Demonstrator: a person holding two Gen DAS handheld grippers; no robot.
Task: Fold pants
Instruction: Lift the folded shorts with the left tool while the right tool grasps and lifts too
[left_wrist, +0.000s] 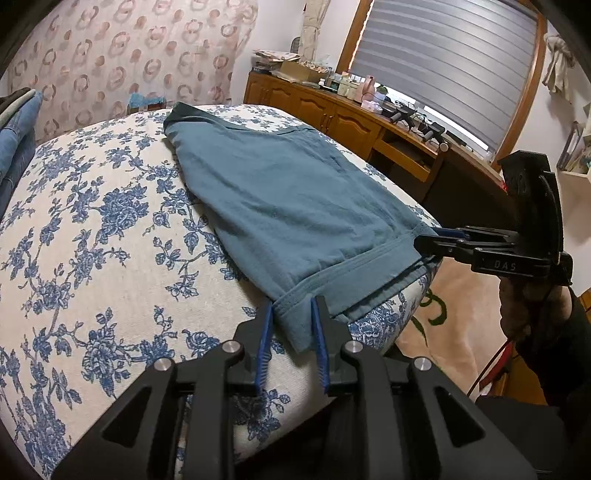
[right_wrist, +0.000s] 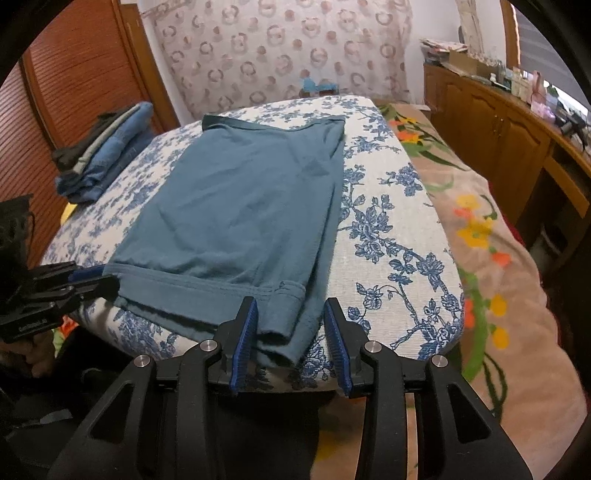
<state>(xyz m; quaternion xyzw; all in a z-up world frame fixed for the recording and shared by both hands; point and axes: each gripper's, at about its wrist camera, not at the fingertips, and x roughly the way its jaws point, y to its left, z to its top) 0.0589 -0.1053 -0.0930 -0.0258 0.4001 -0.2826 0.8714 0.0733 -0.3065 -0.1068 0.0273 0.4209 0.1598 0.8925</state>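
Teal pants (left_wrist: 280, 199) lie folded lengthwise on a blue-flowered cushion (left_wrist: 92, 240), waistband at the far end, hem at the near edge. My left gripper (left_wrist: 291, 310) is open, its jaws on either side of the left hem corner. In the right wrist view the pants (right_wrist: 243, 206) show again; my right gripper (right_wrist: 290, 314) is open around the right hem corner. The right gripper also shows in the left wrist view (left_wrist: 439, 243), and the left gripper shows in the right wrist view (right_wrist: 88, 280), each at its corner.
A stack of folded jeans and clothes (right_wrist: 107, 147) lies at the cushion's far left. A flowered blanket (right_wrist: 480, 229) covers the bed to the right. A wooden cabinet (left_wrist: 332, 110) with clutter runs under the window.
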